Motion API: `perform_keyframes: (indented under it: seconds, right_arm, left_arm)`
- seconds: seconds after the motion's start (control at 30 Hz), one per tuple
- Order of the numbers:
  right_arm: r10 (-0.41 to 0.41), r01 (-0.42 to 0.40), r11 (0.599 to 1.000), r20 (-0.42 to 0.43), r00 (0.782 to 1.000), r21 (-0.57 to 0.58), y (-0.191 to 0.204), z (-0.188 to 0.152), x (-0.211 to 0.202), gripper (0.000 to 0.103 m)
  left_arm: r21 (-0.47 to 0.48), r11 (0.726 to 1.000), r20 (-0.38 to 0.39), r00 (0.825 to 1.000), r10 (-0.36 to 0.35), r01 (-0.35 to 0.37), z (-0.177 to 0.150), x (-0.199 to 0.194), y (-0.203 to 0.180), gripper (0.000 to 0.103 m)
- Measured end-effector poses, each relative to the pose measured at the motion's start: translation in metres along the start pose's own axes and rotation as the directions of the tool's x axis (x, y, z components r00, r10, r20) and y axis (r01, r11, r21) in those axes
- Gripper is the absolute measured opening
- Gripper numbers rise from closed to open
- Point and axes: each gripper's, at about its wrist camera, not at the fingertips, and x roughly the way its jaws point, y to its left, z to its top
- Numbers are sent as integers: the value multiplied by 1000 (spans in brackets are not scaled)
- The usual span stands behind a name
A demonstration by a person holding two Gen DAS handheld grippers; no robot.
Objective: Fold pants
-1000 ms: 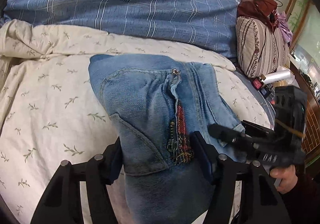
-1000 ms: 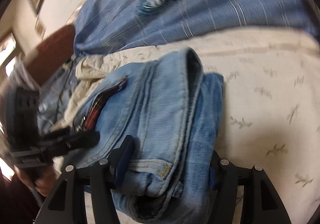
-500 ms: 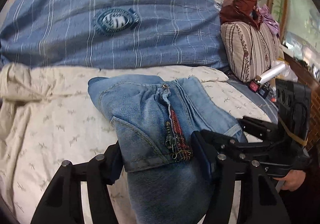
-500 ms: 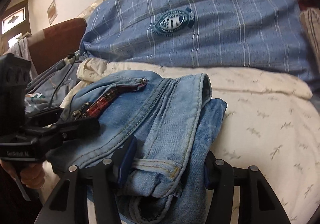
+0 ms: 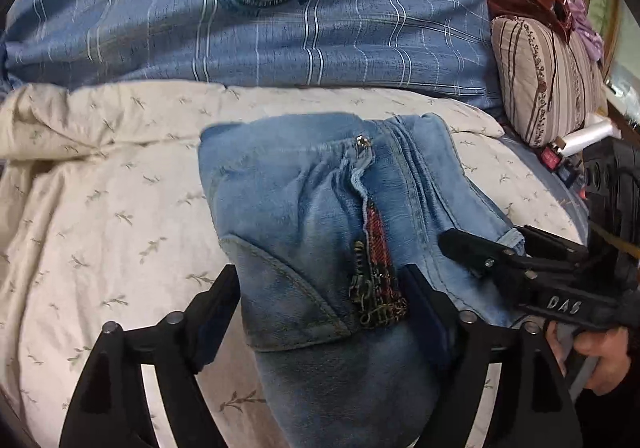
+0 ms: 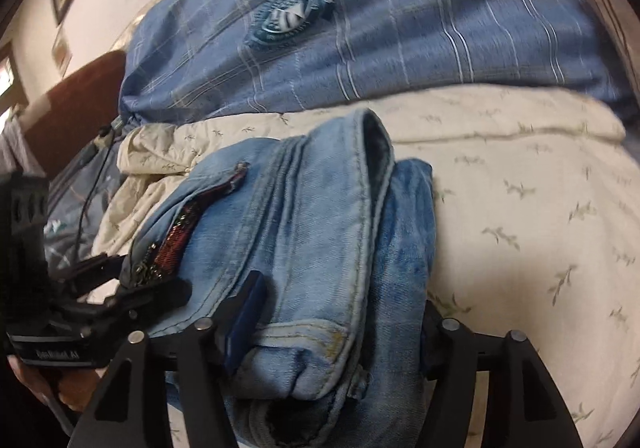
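A folded bundle of light blue jeans (image 5: 304, 208) with a zip and a red patch lies on the cream bedspread (image 5: 100, 208). My left gripper (image 5: 320, 308) straddles its near end. Its jaws are opening, and the left pad stands just off the denim. From the other side, my right gripper (image 6: 338, 320) holds the thick stacked edge of the jeans (image 6: 320, 228). Those jaws are opening too, but the denim still fills the gap and touches both pads. Each gripper shows in the other's view, the right gripper (image 5: 484, 244) and the left gripper (image 6: 140, 276).
A big blue striped duvet (image 5: 280, 28) with a round badge lies behind the jeans. A striped pillow (image 5: 548, 80) with a dark red bag on it stands at the right. A hand (image 5: 600, 356) grips the right tool. Small items lie near the bed's right edge.
The left jaws have spread wider around the jeans. The right jaws closed a little, then widened again. Both cameras swung slightly; the jeans bundle kept its place.
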Motion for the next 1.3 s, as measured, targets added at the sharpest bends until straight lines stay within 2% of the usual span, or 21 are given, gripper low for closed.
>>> perform_keyframes:
  seconds: [0.2, 0.33, 0.43, 0.53, 0.63, 0.83, 0.9, 1.1, 1.17, 1.3]
  right_arm:
    - [10, -13, 998, 57, 998, 56, -6, -4, -25, 68]
    - [15, -29, 994, 131, 991, 106, -11, -9, -54, 70]
    - [-4, -16, 995, 211, 977, 95, -8, -14, -78, 73]
    - [-28, 2, 995, 257, 966, 101, -2, -20, -96, 74]
    - [-58, 31, 995, 277, 959, 99, 5, -28, -109, 74]
    - [-80, 49, 993, 316, 945, 105, 22, -50, -142, 75]
    - [-107, 82, 993, 329, 938, 89, 31, -55, -156, 75]
    - [-135, 131, 991, 398, 907, 38, 59, -53, -200, 76]
    - [-141, 145, 989, 431, 891, 24, 69, -51, -217, 79]
    - [-149, 166, 986, 464, 873, 4, 87, -47, -237, 82]
  left_arm:
    - [39, 994, 83, 991, 103, -107, -3, -35, -16, 86]
    - [47, 979, 155, 969, 190, -199, -6, -67, -24, 92]
    - [24, 973, 175, 959, 221, -229, -9, -89, -26, 92]
    - [30, 965, 193, 949, 249, -259, -11, -110, -30, 92]
    - [42, 950, 230, 928, 293, -310, -13, -133, -37, 95]
    - [45, 948, 292, 912, 289, -315, -17, -172, -49, 96]
    - [48, 948, 305, 909, 285, -314, -17, -181, -54, 97]
    - [44, 950, 353, 894, 276, -310, -17, -213, -69, 98]
    - [36, 948, 372, 885, 280, -315, -18, -223, -72, 102]
    - [18, 944, 394, 870, 296, -329, -19, -239, -75, 102]
